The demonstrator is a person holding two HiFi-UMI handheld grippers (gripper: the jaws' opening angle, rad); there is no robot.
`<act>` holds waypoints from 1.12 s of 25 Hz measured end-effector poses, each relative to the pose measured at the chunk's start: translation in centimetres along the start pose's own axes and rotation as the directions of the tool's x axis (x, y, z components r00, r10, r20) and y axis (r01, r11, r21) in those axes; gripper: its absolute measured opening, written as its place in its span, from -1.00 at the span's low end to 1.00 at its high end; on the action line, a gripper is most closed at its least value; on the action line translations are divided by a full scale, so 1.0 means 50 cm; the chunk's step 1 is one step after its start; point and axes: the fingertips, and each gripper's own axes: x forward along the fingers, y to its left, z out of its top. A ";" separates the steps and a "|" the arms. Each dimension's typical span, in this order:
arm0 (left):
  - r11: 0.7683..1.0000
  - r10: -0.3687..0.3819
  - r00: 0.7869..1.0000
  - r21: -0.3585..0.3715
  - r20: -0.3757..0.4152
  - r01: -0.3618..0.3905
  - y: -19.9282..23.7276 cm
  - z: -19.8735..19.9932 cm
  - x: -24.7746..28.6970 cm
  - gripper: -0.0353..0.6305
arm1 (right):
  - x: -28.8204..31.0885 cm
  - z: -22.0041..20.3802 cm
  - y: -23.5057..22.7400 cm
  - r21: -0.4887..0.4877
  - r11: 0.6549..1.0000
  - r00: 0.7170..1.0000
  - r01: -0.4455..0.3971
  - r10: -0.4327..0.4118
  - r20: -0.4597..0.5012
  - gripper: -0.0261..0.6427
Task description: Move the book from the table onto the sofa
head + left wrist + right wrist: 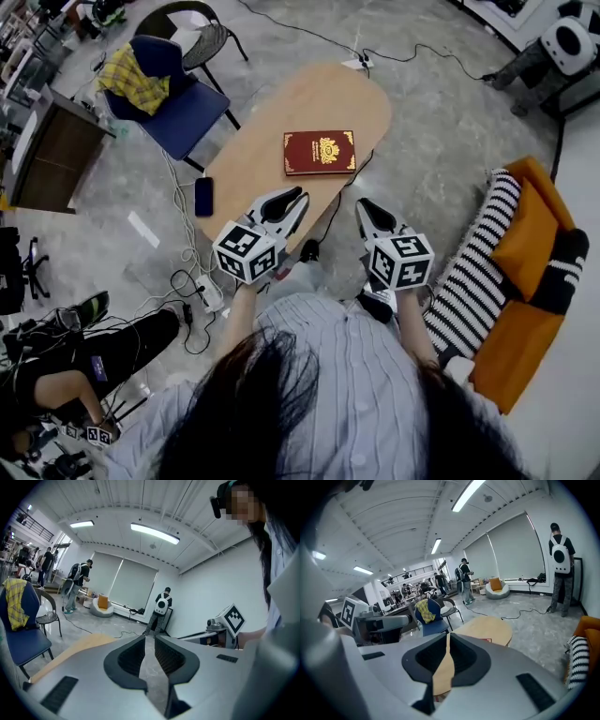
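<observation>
A dark red book [320, 152] with a gold emblem lies flat on the oval wooden table [272, 112], towards its far end. My left gripper [298, 199] hovers over the table's near end, shut and empty, a short way from the book. My right gripper [364, 208] is beside it, just off the table's right edge, also shut with nothing in it. The orange sofa [530, 234] is at the right. In the right gripper view the shut jaws [448, 635] point along the table [487, 629], and a red sliver of the book [485, 641] shows. The left gripper view [149, 637] shows only the table's edge [79, 648].
A black phone [203, 196] lies at the table's left edge. A blue chair [178, 108] with a yellow plaid cloth [134, 80] stands at the far left. A striped cushion [473, 272] leans on the sofa. Cables [183, 267] cross the floor; several people stand in the background.
</observation>
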 end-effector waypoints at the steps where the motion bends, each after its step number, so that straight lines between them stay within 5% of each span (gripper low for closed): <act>1: 1.000 -0.001 1.000 -0.002 -0.004 0.001 0.014 0.003 0.004 -0.71 | 0.010 0.006 -0.006 0.005 1.000 1.000 0.013 -0.013 -0.005 -0.82; 21: 1.000 -0.025 0.993 0.010 -0.112 0.026 0.237 -0.003 0.077 -0.70 | 0.123 0.046 -0.092 0.106 0.978 0.983 0.181 -0.180 -0.020 -0.82; 28: 0.997 0.028 0.990 -0.067 -0.135 -0.037 0.271 -0.045 0.095 -0.66 | 0.156 0.021 -0.158 0.128 0.973 0.980 0.194 -0.185 -0.077 -0.82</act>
